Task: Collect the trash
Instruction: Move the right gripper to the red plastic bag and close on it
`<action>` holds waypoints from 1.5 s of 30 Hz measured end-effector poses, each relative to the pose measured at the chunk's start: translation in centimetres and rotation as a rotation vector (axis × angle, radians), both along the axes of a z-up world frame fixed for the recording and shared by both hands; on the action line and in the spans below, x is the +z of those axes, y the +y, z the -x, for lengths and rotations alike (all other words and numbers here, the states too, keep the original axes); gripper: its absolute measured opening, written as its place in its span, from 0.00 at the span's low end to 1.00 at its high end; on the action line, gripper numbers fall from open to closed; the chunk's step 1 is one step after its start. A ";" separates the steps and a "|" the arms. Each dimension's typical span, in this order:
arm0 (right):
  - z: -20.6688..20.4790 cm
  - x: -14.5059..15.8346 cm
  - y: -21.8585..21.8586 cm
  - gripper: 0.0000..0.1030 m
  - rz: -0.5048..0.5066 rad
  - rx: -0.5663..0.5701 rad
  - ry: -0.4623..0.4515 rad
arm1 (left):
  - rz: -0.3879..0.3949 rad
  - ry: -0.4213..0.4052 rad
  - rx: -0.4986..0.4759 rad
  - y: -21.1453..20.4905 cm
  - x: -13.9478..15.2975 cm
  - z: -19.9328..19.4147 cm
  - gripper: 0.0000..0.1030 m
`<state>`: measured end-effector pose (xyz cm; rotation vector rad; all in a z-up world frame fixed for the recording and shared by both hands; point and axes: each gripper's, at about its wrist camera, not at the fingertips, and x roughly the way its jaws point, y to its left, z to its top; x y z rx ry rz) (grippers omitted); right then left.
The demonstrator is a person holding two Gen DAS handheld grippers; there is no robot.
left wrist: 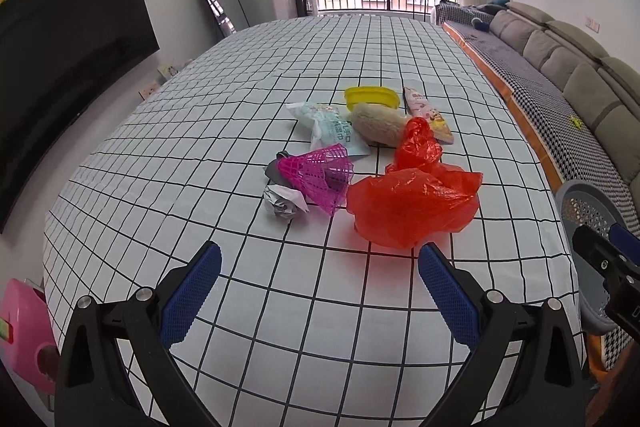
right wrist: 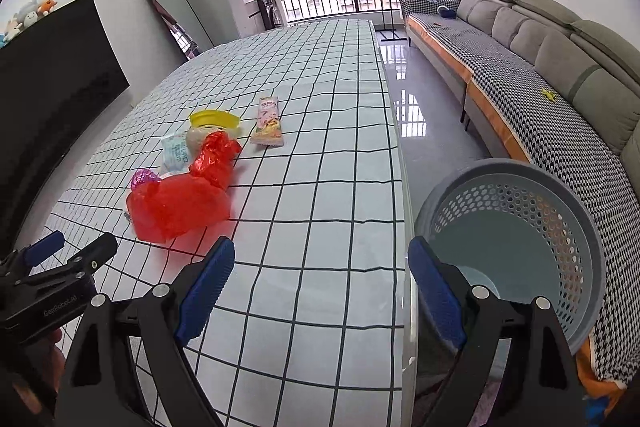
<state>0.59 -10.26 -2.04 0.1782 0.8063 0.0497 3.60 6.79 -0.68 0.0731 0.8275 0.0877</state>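
Left wrist view: left tool [left wrist: 319,267] spread wide, empty, over desk [left wrist: 240,307]. Red bag [left wrist: 412,203] just ahead; pink net [left wrist: 316,175], paper ball [left wrist: 282,203], wrappers behind it.

Right wrist view: right tool [right wrist: 321,263] wide, empty, at desk edge; basket [right wrist: 516,239] right of bag [right wrist: 180,203], off desk.

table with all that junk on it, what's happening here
A person holds a gripper in each hand over a checked table, and nothing is picked up yet. The left gripper is open, facing a red plastic bag, a pink mesh piece and crumpled paper. The right gripper is open near the table edge, beside an empty grey basket.
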 end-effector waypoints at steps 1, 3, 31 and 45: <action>-0.3 0.1 0.3 0.82 0.007 0.010 -0.006 | 0.003 -0.002 0.004 0.1 0.0 -0.1 0.94; -1.0 0.3 0.9 0.82 0.016 0.032 -0.013 | 0.012 -0.006 0.012 0.3 0.0 -0.4 0.94; -11.6 0.4 9.1 0.82 -0.006 0.225 0.098 | 0.029 0.020 0.177 7.4 -2.0 -3.0 0.94; -11.9 -5.0 11.0 0.75 0.008 0.259 0.242 | 0.020 0.033 0.162 6.8 -2.6 -3.2 0.94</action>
